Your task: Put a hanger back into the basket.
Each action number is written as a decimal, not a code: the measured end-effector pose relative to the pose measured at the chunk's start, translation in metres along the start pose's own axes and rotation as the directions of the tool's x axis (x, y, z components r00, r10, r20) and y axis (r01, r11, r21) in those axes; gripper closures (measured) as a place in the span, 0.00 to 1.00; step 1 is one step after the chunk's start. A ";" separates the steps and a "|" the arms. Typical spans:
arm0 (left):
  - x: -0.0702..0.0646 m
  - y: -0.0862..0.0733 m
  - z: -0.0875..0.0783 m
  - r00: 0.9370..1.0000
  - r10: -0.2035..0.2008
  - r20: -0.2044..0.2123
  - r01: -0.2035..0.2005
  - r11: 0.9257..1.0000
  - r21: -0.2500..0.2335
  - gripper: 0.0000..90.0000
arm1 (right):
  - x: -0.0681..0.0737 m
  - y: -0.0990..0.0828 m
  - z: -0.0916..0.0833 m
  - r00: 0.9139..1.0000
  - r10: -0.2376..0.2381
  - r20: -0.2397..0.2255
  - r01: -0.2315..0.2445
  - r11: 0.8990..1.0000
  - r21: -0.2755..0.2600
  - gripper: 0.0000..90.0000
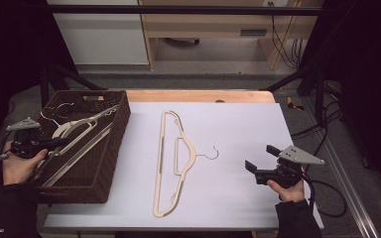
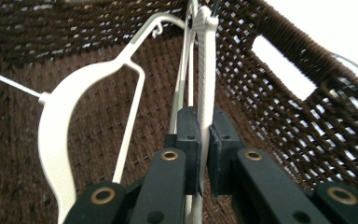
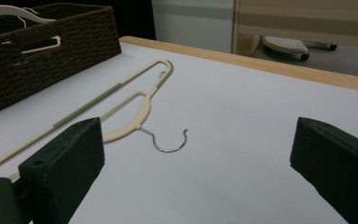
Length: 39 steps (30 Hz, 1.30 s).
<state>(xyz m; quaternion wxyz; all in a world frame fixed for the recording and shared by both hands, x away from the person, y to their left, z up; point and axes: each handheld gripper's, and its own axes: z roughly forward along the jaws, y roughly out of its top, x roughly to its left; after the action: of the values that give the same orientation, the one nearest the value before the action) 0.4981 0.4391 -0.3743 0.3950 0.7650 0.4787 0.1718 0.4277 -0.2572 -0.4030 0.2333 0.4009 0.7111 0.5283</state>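
Note:
A dark brown wicker basket (image 1: 114, 148) stands at the table's left with white hangers (image 1: 77, 128) inside. My left gripper (image 1: 62, 143) reaches into it from the left. In the left gripper view it (image 2: 204, 135) is shut on the thin bar of one white hanger (image 2: 206, 70), and a second white hanger (image 2: 58, 121) lies on the basket floor beside it. A cream hanger (image 1: 171, 158) with a metal hook lies flat on the white table top. My right gripper (image 1: 261, 157) hovers to its right, open with nothing between its jaws (image 3: 200, 154); the cream hanger (image 3: 137, 105) is ahead of it.
The basket's woven wall with a handle slot (image 2: 279, 60) rises close on the right of the held hanger. The white table (image 1: 238, 129) has a wooden far edge. Cupboards and cables stand beyond it, and a metal frame runs along the right side.

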 end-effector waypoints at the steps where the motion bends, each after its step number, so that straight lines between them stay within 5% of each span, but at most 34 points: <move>1: 0.001 -0.001 0.001 1.000 -0.008 -0.011 0.008 1.000 0.009 0.94 | 0.000 0.000 0.000 1.000 0.000 0.001 0.000 1.000 -0.001 0.04; 2: 0.001 -0.001 0.001 1.000 -0.008 -0.011 0.008 1.000 0.009 0.93 | 0.000 0.000 0.000 1.000 0.000 0.001 0.000 1.000 -0.001 0.04; 3: 0.003 -0.003 0.002 0.998 -0.048 -0.030 0.049 0.999 0.016 0.93 | 0.000 0.000 0.000 1.000 0.002 0.000 -0.002 1.000 -0.001 0.04; 10: 0.004 0.001 0.001 0.991 -0.078 -0.109 0.083 0.995 0.045 0.90 | 0.000 0.000 0.002 1.000 -0.002 -0.001 0.002 1.000 0.000 0.04; 15: 0.002 0.003 -0.014 0.979 -0.077 -0.189 0.068 0.996 -0.055 0.71 | 0.000 0.001 0.001 1.000 -0.005 -0.004 0.005 1.000 -0.005 0.04; 19: -0.001 0.005 -0.025 0.978 -0.078 -0.194 0.056 0.991 -0.118 0.63 | 0.001 0.002 0.001 1.000 -0.001 -0.005 0.001 1.000 -0.004 0.04; 27: -0.036 0.019 -0.049 0.984 -0.064 -0.167 0.011 0.954 -0.300 0.44 | 0.002 0.005 0.001 1.000 -0.005 -0.007 0.005 1.000 -0.012 0.04; 30: -0.046 0.022 -0.050 0.986 -0.053 -0.159 -0.001 0.948 -0.319 0.35 | 0.003 0.006 0.001 1.000 -0.008 -0.010 0.008 1.000 -0.016 0.04; 35: -0.080 0.026 -0.049 0.997 -0.006 -0.078 -0.026 0.912 -0.410 0.21 | 0.005 0.009 -0.001 1.000 -0.010 -0.011 0.010 1.000 -0.025 0.03; 39: -0.105 0.025 -0.042 0.998 0.025 -0.054 -0.046 0.902 -0.429 0.10 | 0.006 0.010 -0.001 1.000 -0.010 -0.008 0.009 0.999 -0.031 0.03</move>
<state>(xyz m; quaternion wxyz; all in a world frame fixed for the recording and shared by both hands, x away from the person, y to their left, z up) 0.4356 0.3610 -0.3168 0.5394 0.6634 0.4242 0.2984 0.4270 -0.2518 -0.3927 0.2394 0.3917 0.7056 0.5398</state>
